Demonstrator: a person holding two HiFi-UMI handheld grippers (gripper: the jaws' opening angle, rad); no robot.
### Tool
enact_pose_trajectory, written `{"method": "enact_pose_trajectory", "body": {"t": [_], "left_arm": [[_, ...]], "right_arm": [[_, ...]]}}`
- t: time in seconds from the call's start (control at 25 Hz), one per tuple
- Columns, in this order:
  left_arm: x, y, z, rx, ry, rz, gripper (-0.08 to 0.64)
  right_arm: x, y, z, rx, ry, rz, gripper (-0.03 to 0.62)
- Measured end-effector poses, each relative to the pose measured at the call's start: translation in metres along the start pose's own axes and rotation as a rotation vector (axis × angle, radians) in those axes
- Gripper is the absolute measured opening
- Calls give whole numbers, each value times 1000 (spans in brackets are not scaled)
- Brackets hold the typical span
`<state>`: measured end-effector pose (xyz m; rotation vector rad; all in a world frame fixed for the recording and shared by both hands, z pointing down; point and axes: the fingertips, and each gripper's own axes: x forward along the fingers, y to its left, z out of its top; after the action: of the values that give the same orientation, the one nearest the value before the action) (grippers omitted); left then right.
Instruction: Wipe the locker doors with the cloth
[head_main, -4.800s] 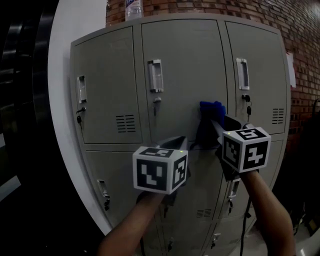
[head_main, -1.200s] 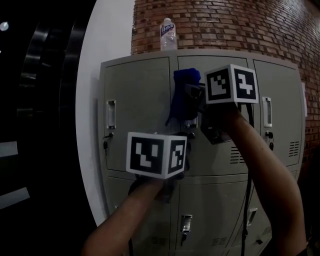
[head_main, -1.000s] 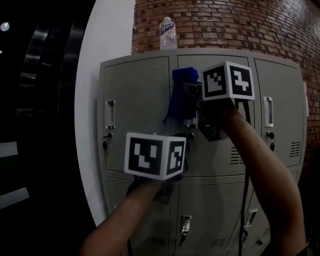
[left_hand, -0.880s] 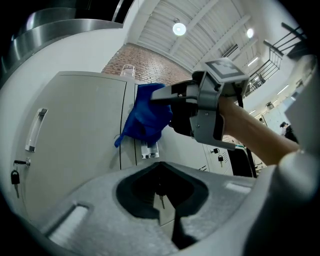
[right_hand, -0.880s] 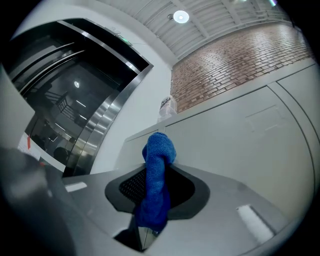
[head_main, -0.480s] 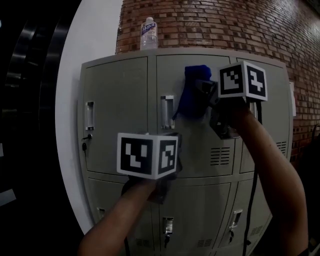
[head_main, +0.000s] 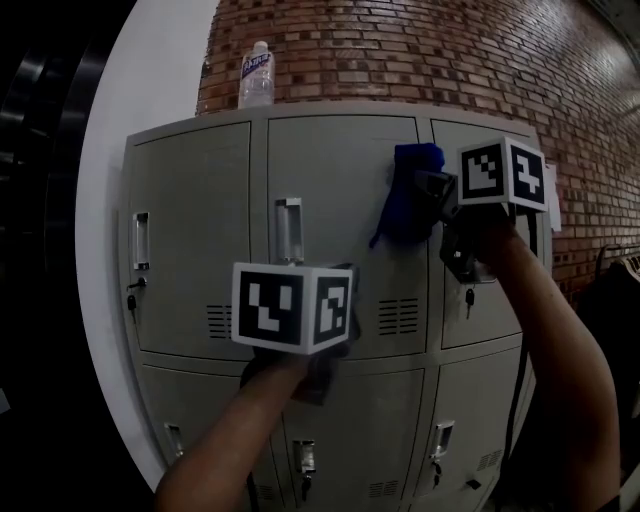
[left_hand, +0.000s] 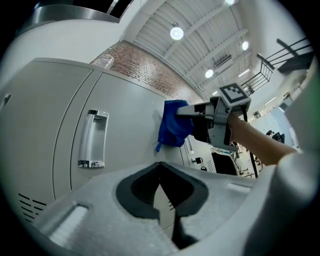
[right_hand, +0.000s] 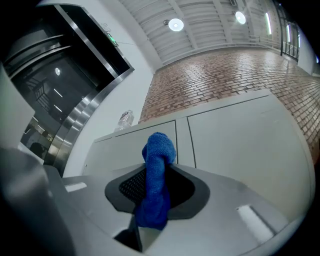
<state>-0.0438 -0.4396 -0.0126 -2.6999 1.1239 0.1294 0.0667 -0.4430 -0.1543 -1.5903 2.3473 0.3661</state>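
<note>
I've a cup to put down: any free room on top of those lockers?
The locker top right of the bottle, below the brick wall, looks bare. The left door is clear too. Crowded: the middle door, where the right gripper holds the cloth and the left gripper hovers.

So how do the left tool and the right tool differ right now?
The right tool is shut on the blue cloth; the left tool is shut on nothing. The right tool is up near the top of the lockers; the left tool sits lower. Both face the lockers.
</note>
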Motion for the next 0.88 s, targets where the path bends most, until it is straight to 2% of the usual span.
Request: {"method": "enact_pose_trajectory", "body": {"t": [0.16,0.32,0.56,0.76,0.88], "left_arm": [[4,-4,1,-5,-2,-11,3],[1,-1,3,7,-5,-8,3],[-11,14,19,21,-28,13,3],[-24,29,30,57,-38,46,3],[-30,41,30,67,-31,65,3]], "right_arm": [[-5,-14,0,14,4,-21,89],[-7,-6,5,13,2,-3,89],[7,77,27,-2,-52,194,89],[42,133,31,51,-44,305,89],[69,159,38,42,-44,363,90]]}}
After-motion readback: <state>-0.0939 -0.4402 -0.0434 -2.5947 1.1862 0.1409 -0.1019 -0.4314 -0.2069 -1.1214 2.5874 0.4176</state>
